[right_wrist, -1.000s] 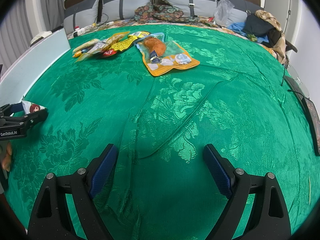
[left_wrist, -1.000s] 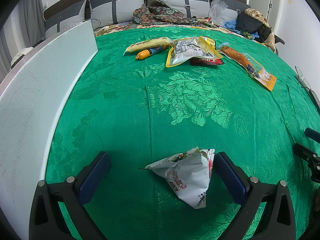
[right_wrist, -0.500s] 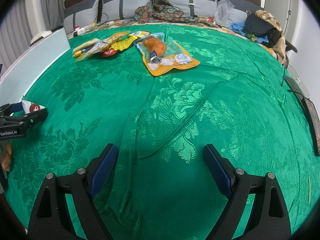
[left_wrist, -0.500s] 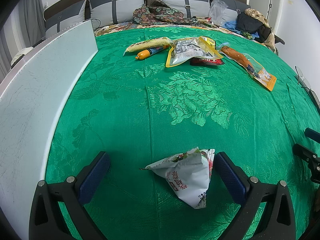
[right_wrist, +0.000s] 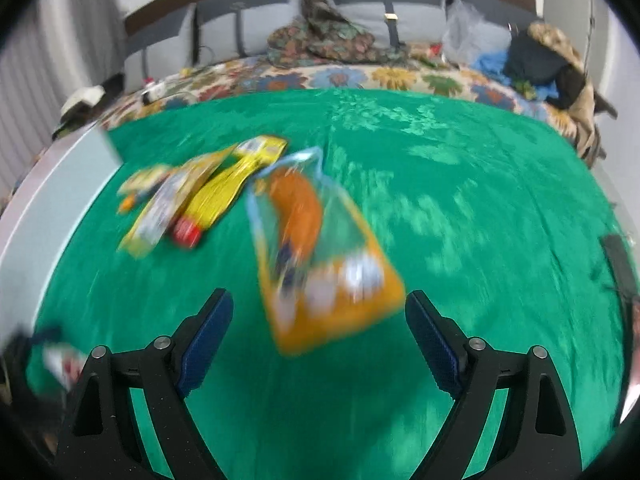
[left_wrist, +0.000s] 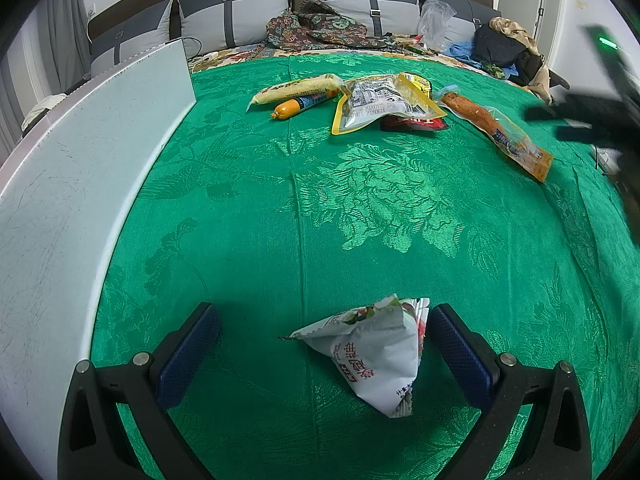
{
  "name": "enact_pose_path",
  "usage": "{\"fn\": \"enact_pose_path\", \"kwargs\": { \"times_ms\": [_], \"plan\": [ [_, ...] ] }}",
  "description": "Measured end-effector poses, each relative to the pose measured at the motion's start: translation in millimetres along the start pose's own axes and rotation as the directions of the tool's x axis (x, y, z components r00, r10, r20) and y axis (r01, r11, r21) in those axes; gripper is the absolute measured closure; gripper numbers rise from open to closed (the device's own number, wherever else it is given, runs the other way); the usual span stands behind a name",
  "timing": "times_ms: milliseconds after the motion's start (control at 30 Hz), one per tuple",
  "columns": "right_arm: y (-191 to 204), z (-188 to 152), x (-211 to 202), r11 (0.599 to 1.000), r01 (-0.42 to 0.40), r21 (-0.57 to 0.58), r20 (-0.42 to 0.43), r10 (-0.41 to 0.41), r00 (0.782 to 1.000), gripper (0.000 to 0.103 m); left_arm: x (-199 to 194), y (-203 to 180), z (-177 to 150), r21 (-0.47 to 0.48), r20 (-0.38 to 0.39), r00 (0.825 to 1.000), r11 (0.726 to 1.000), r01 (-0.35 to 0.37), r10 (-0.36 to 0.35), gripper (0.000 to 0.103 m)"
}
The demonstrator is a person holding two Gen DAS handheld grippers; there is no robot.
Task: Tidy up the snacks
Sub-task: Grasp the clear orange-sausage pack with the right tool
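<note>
Left tongs [left_wrist: 320,344] sit wide open around the white snack bag [left_wrist: 372,356] on the green bed; right tongs [right_wrist: 318,328], open too, face the orange packet [right_wrist: 320,264]. Next probably: close and lift.

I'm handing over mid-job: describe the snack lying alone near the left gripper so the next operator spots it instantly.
On the green bedspread, look away from the snack cluster near the pillows, to the near edge. Between the open fingers of the left gripper lies a crumpled white packet with red print, the only white one and the only snack lying apart.
</note>
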State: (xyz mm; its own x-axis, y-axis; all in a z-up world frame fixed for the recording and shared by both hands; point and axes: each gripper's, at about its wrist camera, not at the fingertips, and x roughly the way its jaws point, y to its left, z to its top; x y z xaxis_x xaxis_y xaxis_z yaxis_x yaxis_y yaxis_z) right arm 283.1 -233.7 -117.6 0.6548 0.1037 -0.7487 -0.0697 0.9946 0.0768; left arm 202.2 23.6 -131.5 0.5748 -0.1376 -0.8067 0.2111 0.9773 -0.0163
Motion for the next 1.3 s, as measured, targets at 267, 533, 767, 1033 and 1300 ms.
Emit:
{"fn": "enact_pose_path", "kwargs": {
  "times_ms": [267, 533, 767, 1033, 1300],
  "plan": [
    [-31, 57, 75, 0.931, -0.146, 0.334, -0.131, 0.199, 0.971, 0.012, 0, 0, 0, 0.000, 0.000, 1.000, 1.000, 0.000, 0.000, 0.000],
    [13, 67, 84, 0.995, -0.098, 0.014, -0.268, 0.098, 0.958, 0.012, 0, 0, 0, 0.000, 0.000, 1.000, 1.000, 0.000, 0.000, 0.000],
    [47, 49, 102, 0.983, -0.023, -0.183, -0.281, -0.029, 0.959, 0.007, 1, 0, 0, 0.000, -0.001, 1.000, 1.000, 0.000, 0.000, 0.000],
    [31, 40, 89, 0.988, 0.015, -0.156, -0.262, -0.056, 0.963, 0.024, 1, 0, 1, 0.000, -0.001, 1.000, 1.000, 0.000, 0.000, 0.000],
    [12, 17, 47, 0.995, -0.083, -0.049, -0.294, 0.065, 0.954, 0.048, 1, 0, 1, 0.000, -0.001, 1.000, 1.000, 0.000, 0.000, 0.000]
  ]
}}
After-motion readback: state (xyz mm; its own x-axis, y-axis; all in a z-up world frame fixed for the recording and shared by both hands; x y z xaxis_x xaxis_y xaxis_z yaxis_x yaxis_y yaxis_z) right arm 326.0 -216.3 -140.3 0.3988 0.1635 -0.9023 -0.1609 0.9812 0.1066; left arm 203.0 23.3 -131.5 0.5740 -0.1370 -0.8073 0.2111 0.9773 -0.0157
